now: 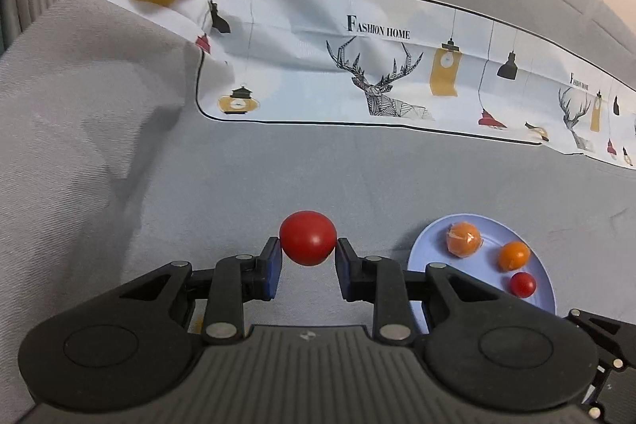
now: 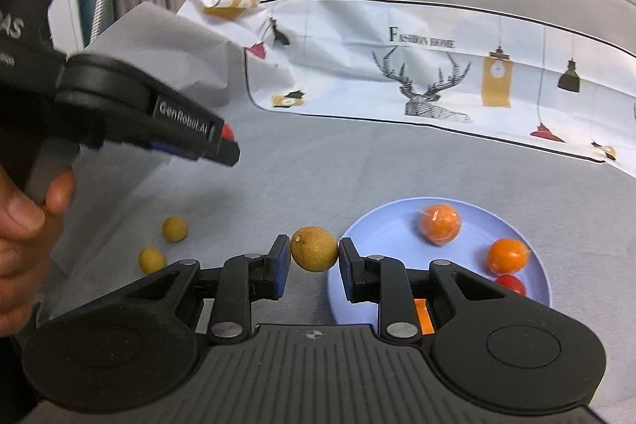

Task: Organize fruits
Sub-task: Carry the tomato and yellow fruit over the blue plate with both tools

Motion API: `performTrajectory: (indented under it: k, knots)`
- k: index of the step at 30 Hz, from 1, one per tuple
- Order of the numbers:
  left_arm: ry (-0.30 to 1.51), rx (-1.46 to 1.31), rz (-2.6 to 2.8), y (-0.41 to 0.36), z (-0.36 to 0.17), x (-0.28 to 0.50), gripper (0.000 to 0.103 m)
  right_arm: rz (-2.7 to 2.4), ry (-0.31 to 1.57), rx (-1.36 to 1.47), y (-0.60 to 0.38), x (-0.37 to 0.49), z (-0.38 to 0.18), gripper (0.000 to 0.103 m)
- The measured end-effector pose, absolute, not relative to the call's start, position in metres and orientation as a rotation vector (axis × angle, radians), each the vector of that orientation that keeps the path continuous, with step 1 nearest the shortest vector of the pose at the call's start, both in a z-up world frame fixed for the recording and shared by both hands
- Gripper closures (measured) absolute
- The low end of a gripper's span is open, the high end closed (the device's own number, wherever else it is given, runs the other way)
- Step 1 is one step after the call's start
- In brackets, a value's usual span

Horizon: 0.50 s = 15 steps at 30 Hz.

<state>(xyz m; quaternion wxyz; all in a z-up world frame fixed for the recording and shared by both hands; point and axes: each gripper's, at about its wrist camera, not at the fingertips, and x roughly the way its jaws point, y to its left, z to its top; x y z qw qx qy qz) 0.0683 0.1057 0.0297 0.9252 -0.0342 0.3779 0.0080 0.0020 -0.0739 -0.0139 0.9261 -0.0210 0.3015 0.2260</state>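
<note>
While three fruits already lie on the blue plate (image 2: pixel 357 308), I judge the job roughly half done; my left tool (image 1: pixel 308 253) is clamped on a red tomato (image 1: pixel 308 238) just left of the plate; my right tool (image 2: pixel 314 257) is clamped on a yellow-brown fruit (image 2: pixel 314 248) at the plate's left rim; two small yellow fruits (image 2: pixel 174 228) wait on the grey sofa cloth (image 2: pixel 302 169), well left of the plate.

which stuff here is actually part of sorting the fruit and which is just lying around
Part of the job: red tomato in left tool; tan fruit in right tool; two yellow fruits; blue plate of fruit.

Just lying about: printed cloth; grey sofa cover.
</note>
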Motion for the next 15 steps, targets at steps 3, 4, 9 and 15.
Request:
performTrajectory:
  k: [3, 4, 9, 15]
  knots:
    - [0.779, -0.057, 0.002, 0.099, 0.026, 0.074, 0.071, 0.448, 0.621, -0.033, -0.076, 0.004, -0.013, 0.075]
    - [0.781, -0.051, -0.004, 0.095, 0.025, 0.075, 0.071, 0.445, 0.621, -0.032, -0.076, 0.006, -0.014, 0.075]
    - [0.781, -0.034, -0.026, 0.086, 0.022, 0.077, 0.071, 0.424, 0.630, -0.028, -0.075, 0.010, -0.015, 0.075]
    - [0.786, -0.031, -0.036, 0.083, 0.019, 0.079, 0.071, 0.405, 0.634, -0.013, -0.078, 0.013, -0.015, 0.075]
